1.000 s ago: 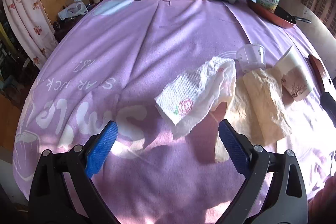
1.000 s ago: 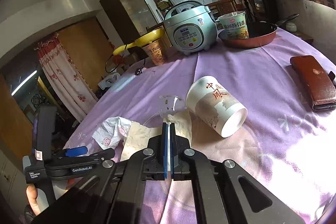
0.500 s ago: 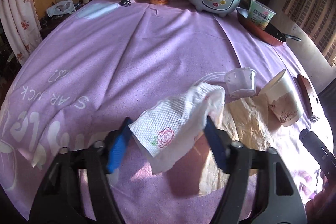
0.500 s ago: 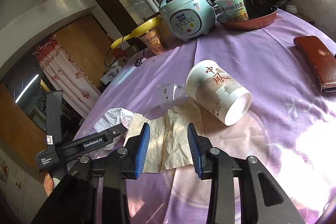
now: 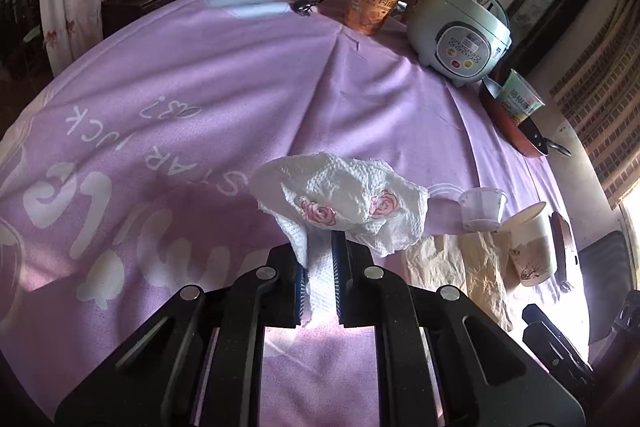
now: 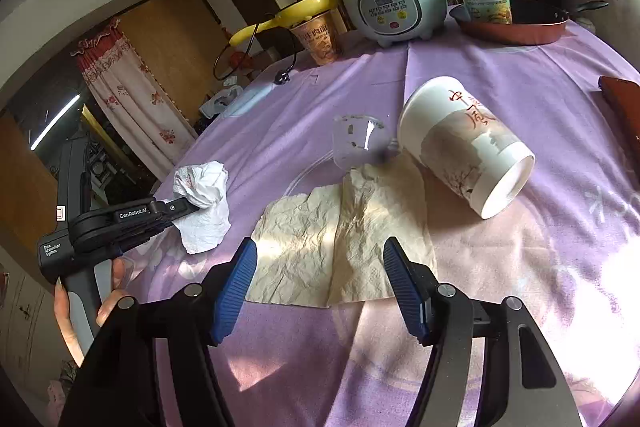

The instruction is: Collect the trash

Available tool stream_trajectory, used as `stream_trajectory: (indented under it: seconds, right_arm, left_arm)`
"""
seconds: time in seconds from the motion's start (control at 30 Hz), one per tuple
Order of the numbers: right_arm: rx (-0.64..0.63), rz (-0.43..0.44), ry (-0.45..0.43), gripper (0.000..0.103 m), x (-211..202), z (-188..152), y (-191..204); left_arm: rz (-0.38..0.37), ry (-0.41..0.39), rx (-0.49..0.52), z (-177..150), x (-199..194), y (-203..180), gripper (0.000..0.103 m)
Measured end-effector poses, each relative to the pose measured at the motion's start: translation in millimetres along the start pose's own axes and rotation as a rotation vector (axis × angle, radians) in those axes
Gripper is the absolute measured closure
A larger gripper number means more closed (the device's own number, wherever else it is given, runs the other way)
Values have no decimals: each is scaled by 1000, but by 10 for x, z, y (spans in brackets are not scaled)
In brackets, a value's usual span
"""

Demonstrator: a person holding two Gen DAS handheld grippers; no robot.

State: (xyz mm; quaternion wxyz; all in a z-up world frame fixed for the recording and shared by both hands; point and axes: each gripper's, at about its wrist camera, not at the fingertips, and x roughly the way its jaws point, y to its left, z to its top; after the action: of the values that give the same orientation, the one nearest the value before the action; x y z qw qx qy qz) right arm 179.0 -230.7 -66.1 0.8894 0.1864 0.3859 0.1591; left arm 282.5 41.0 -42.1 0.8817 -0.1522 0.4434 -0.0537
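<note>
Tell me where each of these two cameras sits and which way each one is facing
Left wrist: rides the left gripper, facing across the purple table toward the rice cooker; its fingers clamp the white napkin.
Right wrist: rides the right gripper, open above the beige napkin; the left gripper and the person's left hand show.
Shared: both napkins, the tipped paper cup, the rice cooker.

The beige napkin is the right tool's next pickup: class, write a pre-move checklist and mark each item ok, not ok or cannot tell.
1. Right tool open: ok.
2. Beige napkin between and just ahead of its fingers: ok.
3. Nothing resting on the napkin: not ok; the tipped paper cup looks to overlap its far corner.
4. Left tool shut on the white tissue: ok.
5. Tissue lifted off the purple cloth: ok.
6. Trash container in view: not ok.
</note>
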Motion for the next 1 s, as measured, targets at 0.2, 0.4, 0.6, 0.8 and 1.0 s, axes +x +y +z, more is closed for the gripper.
stream_trajectory:
  seconds: [0.2, 0.4, 0.6, 0.8, 1.0]
  right_arm:
    - [-57, -122, 112, 24, 229, 94, 211]
    - [-170, -225, 180, 18, 586, 128, 448]
    - [-228, -273, 187, 16, 787, 62, 537]
    - [-308, -325, 148, 58, 778, 39, 584]
    - [-240, -226, 132, 100, 695, 122, 488]
  left_arm:
    - [15, -6, -20, 9, -23, 86, 90]
    - [37, -20, -12, -3, -54, 85, 90]
    - [31, -16, -23, 6, -54, 121, 90]
    - [43, -7, -3, 4, -31, 79, 90]
    - [59, -4, 9, -6, -7, 57, 90]
